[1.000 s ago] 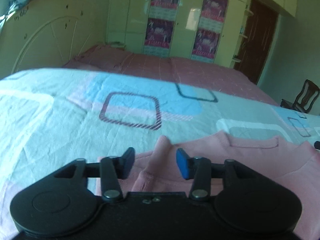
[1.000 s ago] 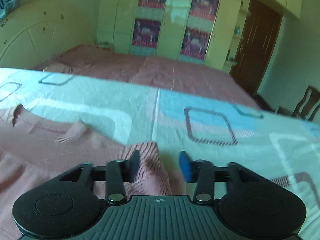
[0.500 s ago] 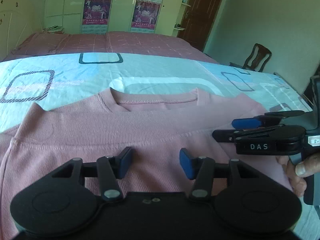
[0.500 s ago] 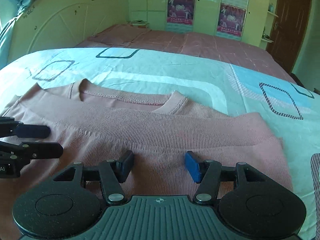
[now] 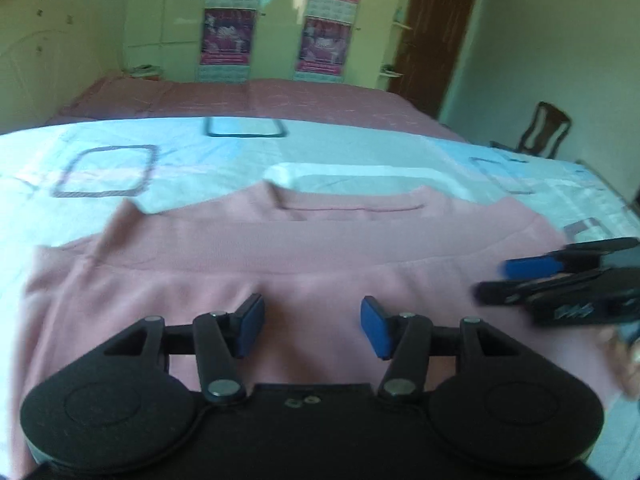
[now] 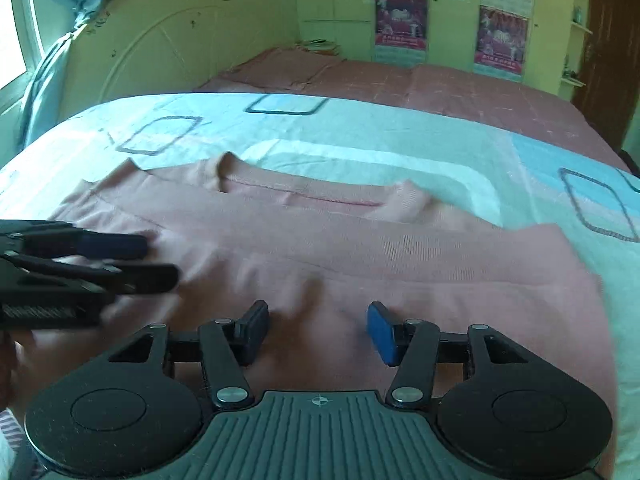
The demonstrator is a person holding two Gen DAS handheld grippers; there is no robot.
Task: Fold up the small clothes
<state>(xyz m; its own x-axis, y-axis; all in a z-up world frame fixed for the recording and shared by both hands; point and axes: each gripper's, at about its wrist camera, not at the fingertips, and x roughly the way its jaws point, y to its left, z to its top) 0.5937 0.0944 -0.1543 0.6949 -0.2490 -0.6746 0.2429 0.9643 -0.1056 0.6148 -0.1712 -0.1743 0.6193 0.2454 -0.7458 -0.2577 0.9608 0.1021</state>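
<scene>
The pink knit sweater (image 5: 304,256) is lying flat on the pale blue patterned bedspread (image 5: 200,164), its neckline (image 5: 352,204) pointing to twelve o'clock and a fold line running across the chest. The left gripper (image 5: 312,326) is hovering low over the near part of the garment at six o'clock, its blue-padded fingers (image 5: 376,330) standing wide apart with nothing between them. Over in the right wrist view the right gripper (image 6: 318,332) is doing the same, jaws spread and empty, pink fabric showing in the gap. Each tool is appearing in the other's picture: the right one is coming in blurred at three o'clock of the left view, the left one at nine o'clock of the right view. A wooden chair (image 5: 544,130) is standing by the far wall at two o'clock.
</scene>
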